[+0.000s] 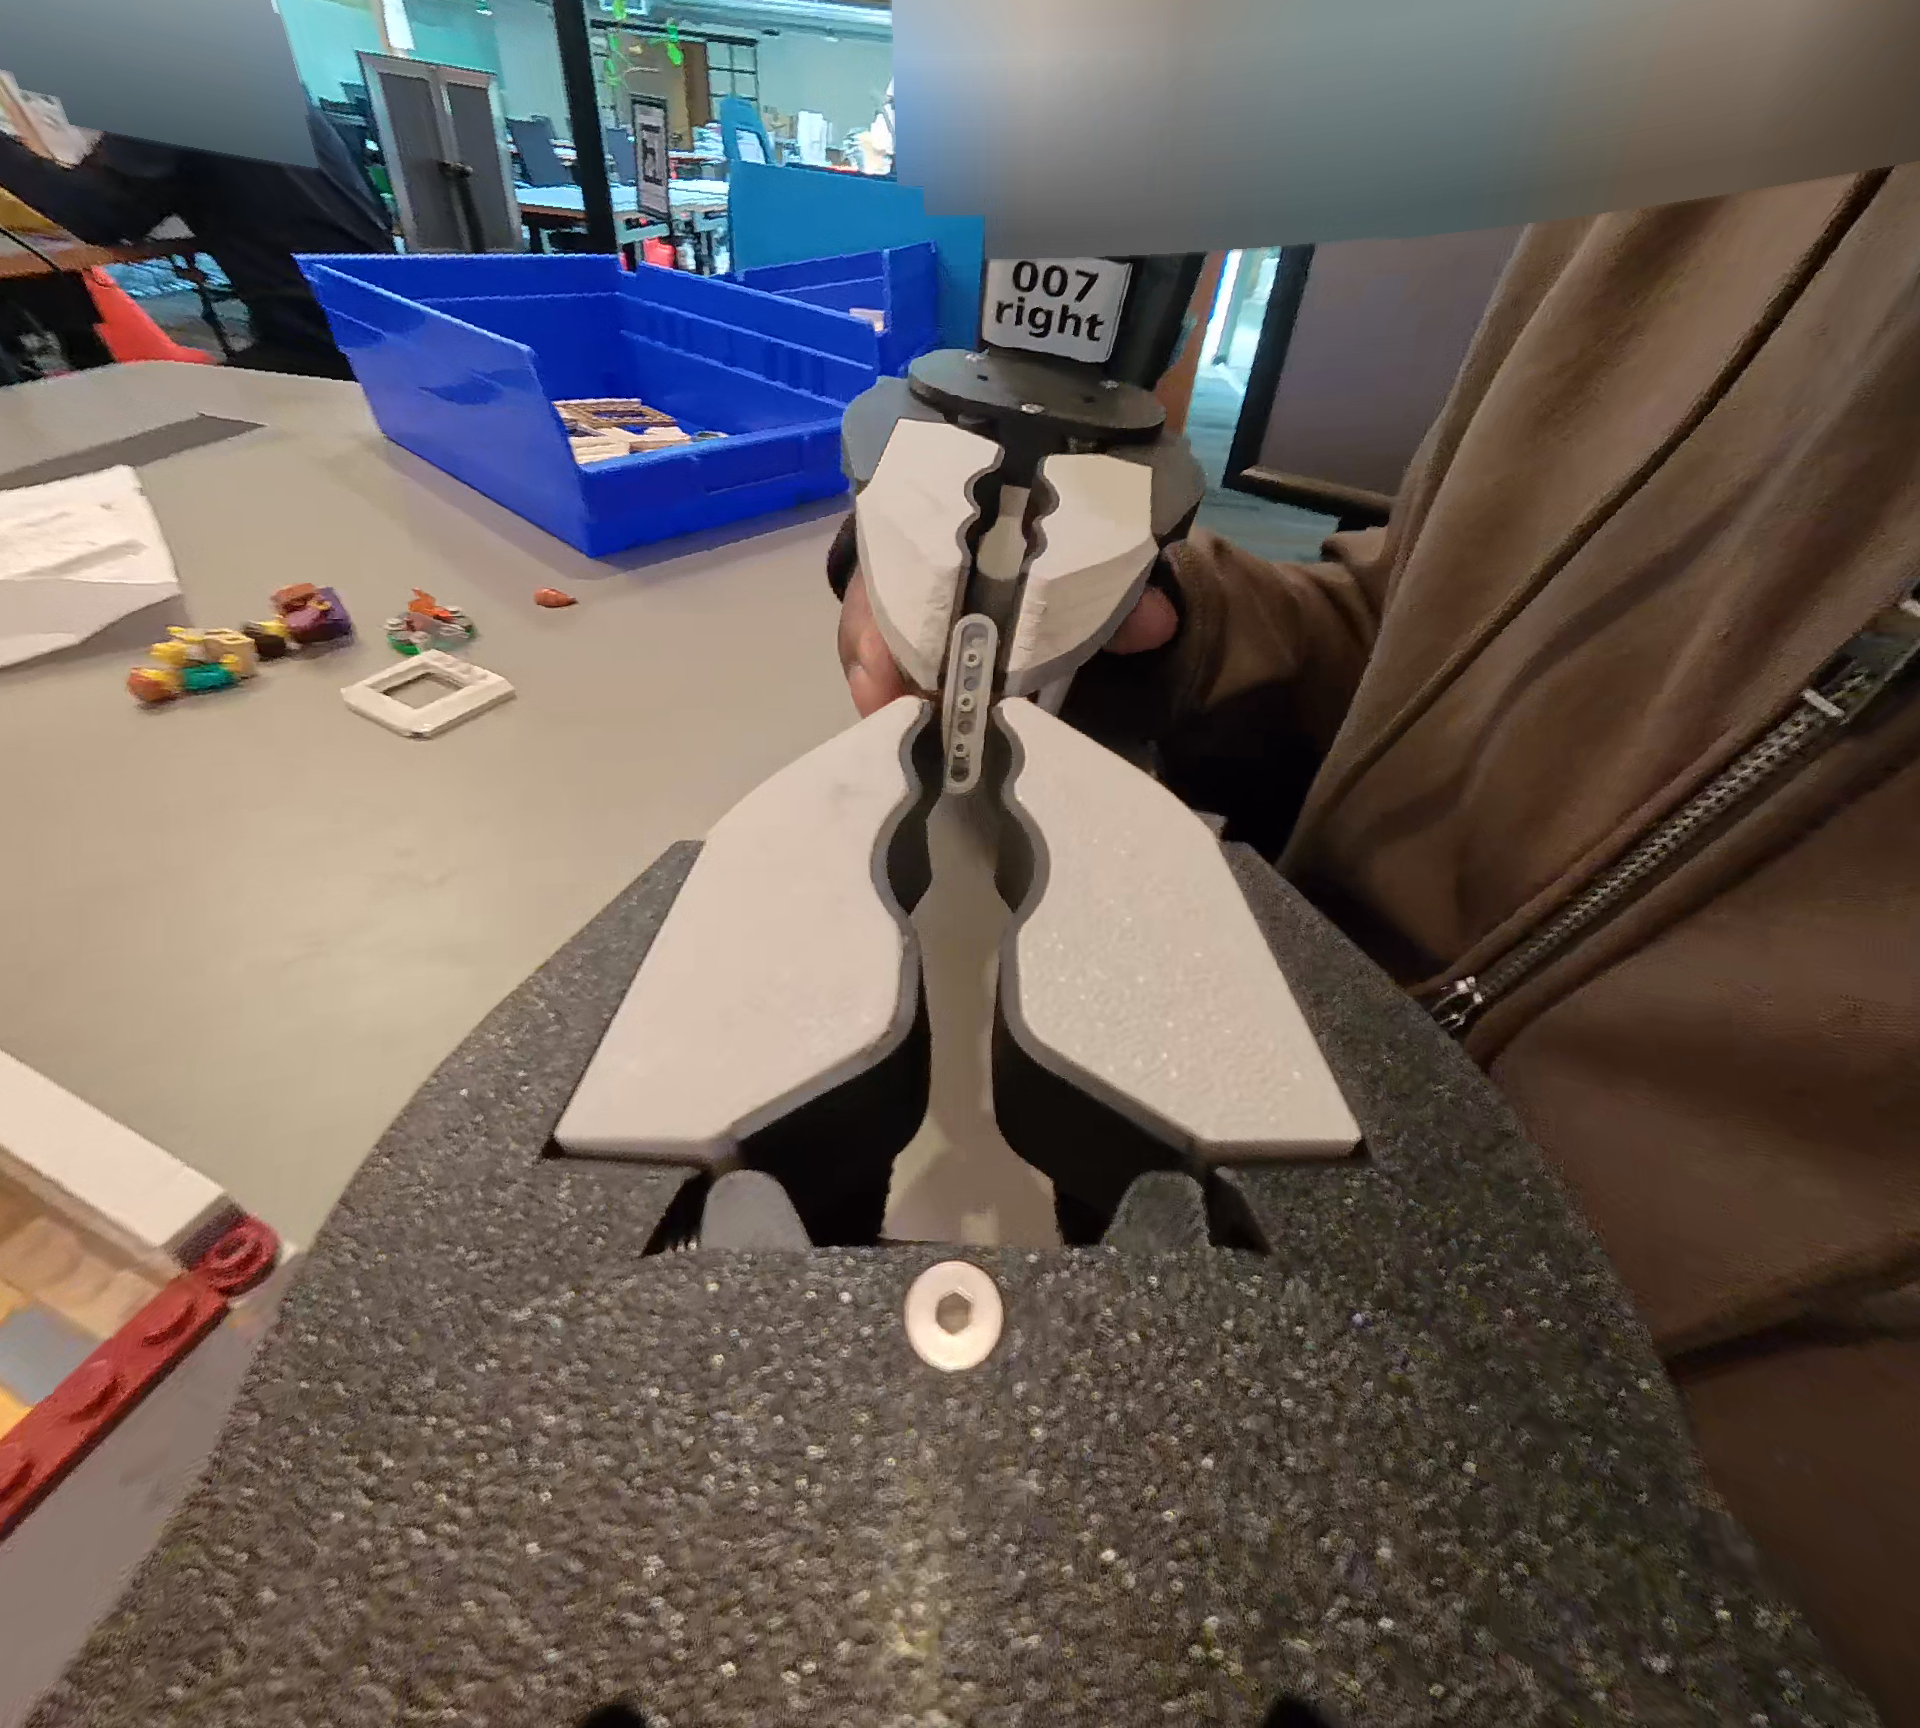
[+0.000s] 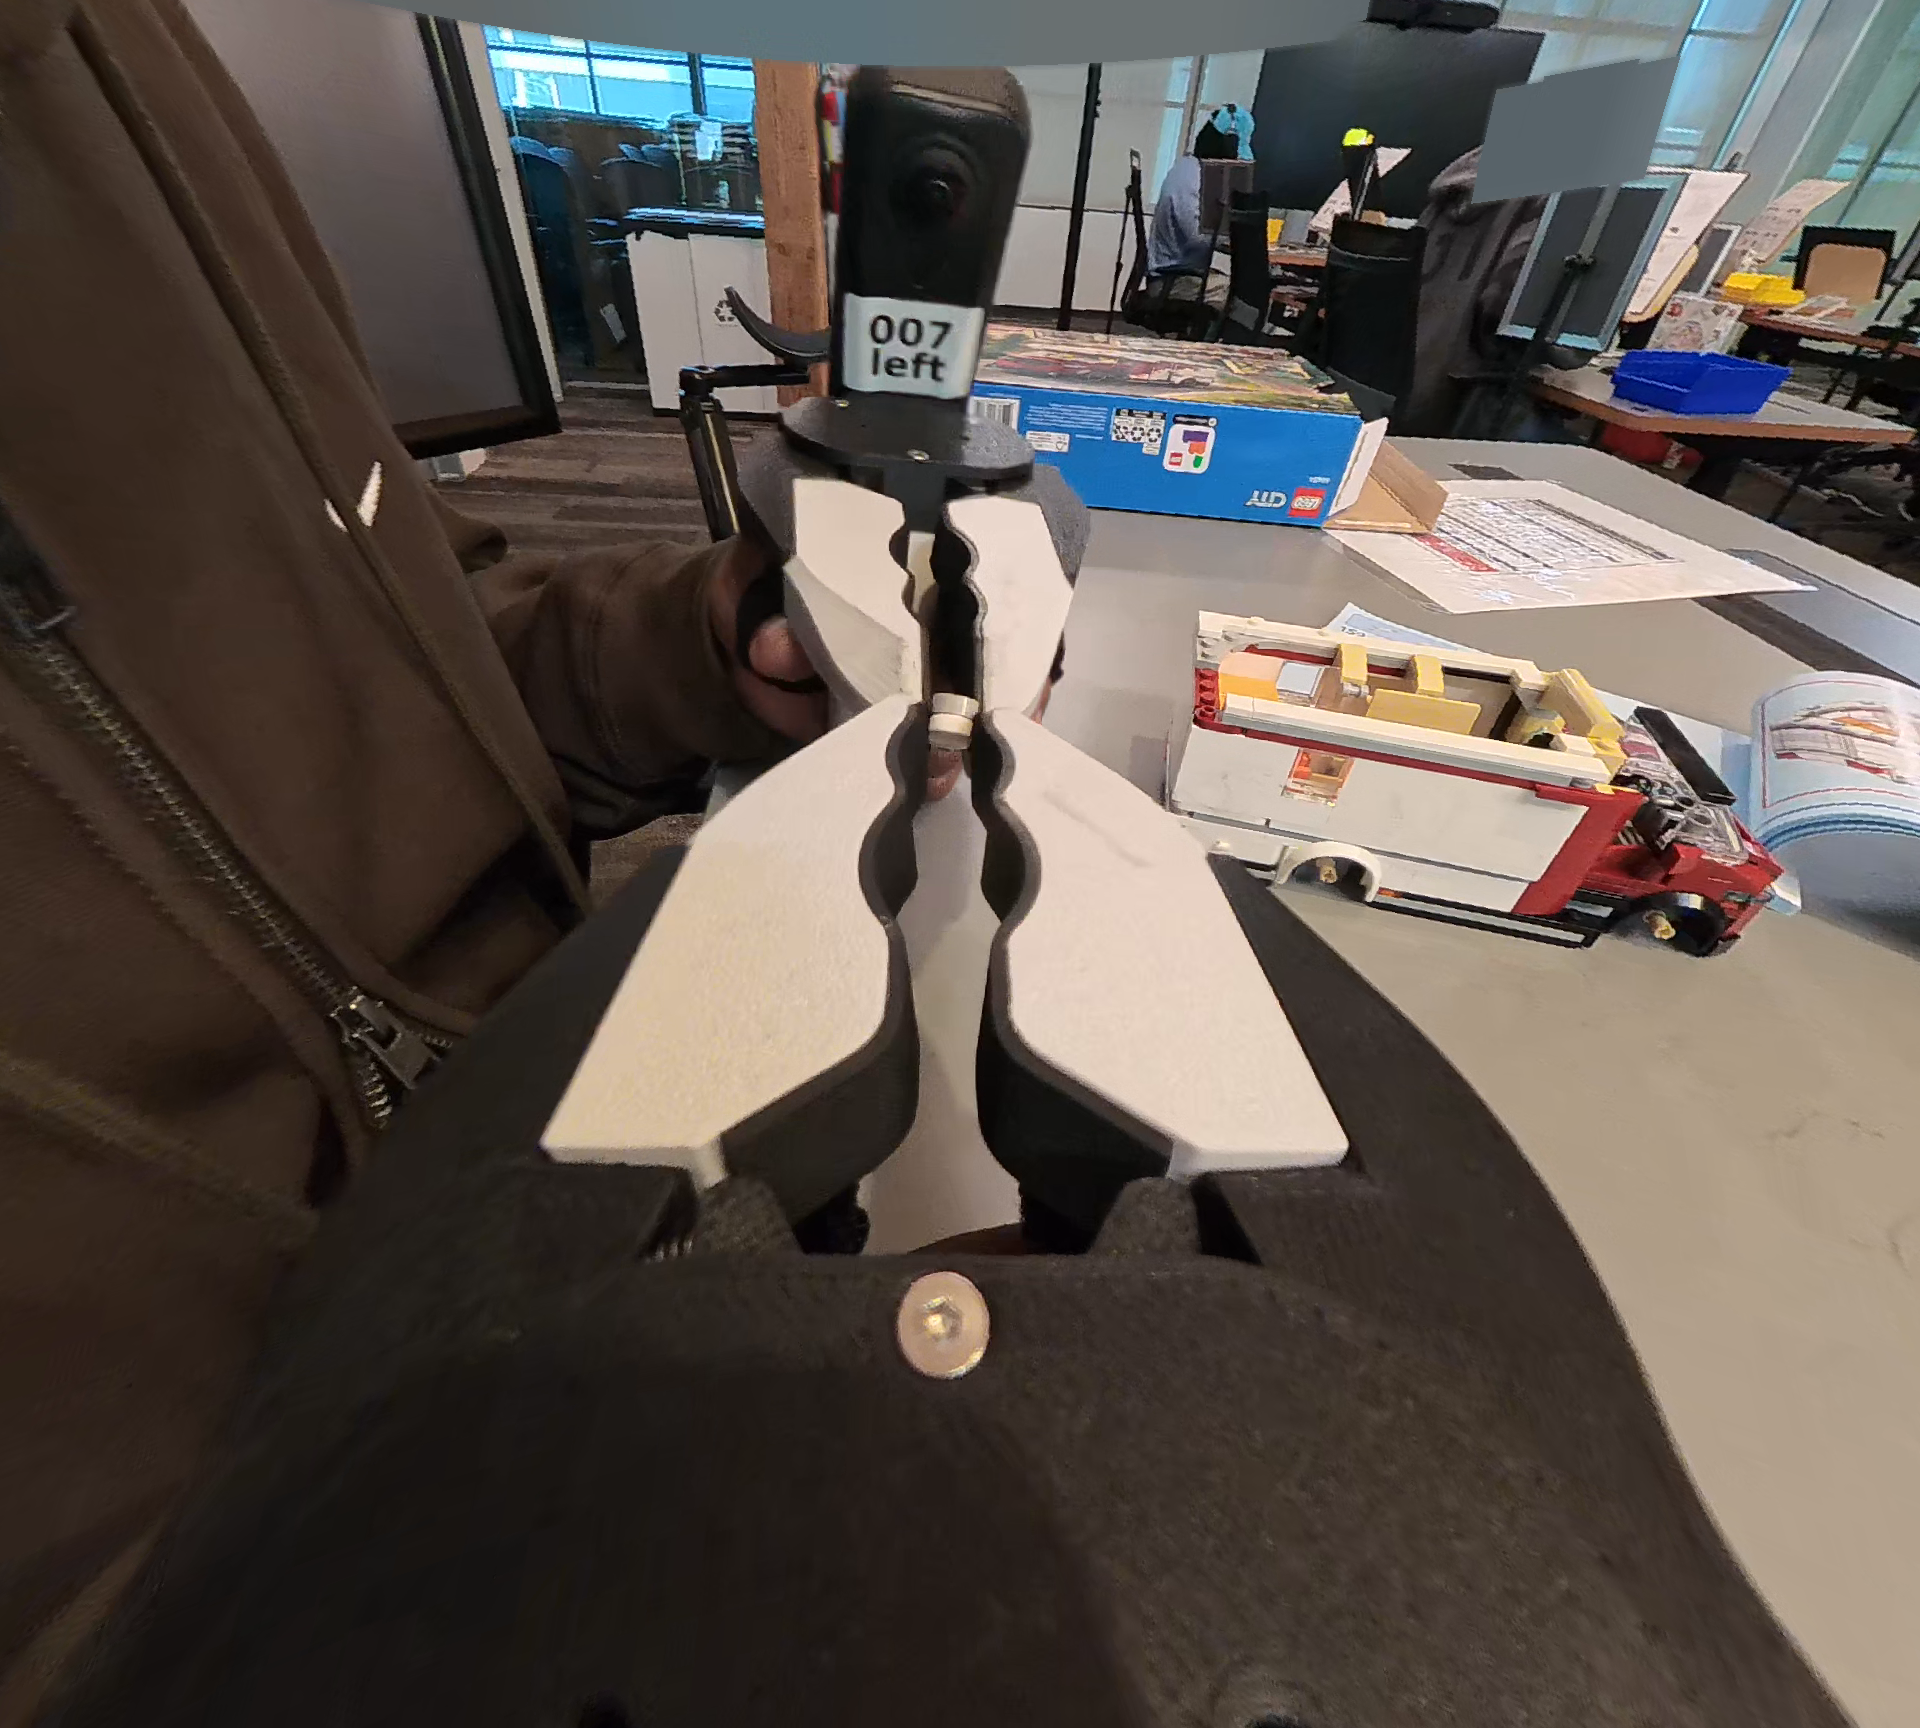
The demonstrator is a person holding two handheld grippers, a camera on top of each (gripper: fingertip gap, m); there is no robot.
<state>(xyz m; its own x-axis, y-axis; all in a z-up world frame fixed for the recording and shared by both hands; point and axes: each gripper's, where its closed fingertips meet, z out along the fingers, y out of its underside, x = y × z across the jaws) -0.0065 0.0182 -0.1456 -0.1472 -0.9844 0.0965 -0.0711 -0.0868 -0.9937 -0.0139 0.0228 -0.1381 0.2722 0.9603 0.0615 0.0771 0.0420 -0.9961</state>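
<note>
A thin light-grey brick plate [image 1: 968, 702] with a row of small holes on its underside hangs in the air between my two grippers, which face each other tip to tip above the grey table [image 1: 416, 899]. My left gripper [image 1: 961, 728] is shut on its near end. My right gripper [image 1: 982, 639] is shut on its far end. In the right wrist view the plate [image 2: 953, 715] shows end-on as a small whitish piece between my right gripper's [image 2: 948, 733] fingertips, with my left gripper [image 2: 940, 686] just beyond it. A person in a brown jacket [image 1: 1610, 743] holds both.
A blue bin [image 1: 582, 390] with some pieces stands behind. A white square frame [image 1: 426, 691] and small coloured pieces [image 1: 249, 639] lie to the left. A white and red toy truck [image 2: 1455, 795], an open booklet [image 2: 1839, 764] and a blue box [image 2: 1174, 431] are on the right. The tips of both grippers are at nearly the same place.
</note>
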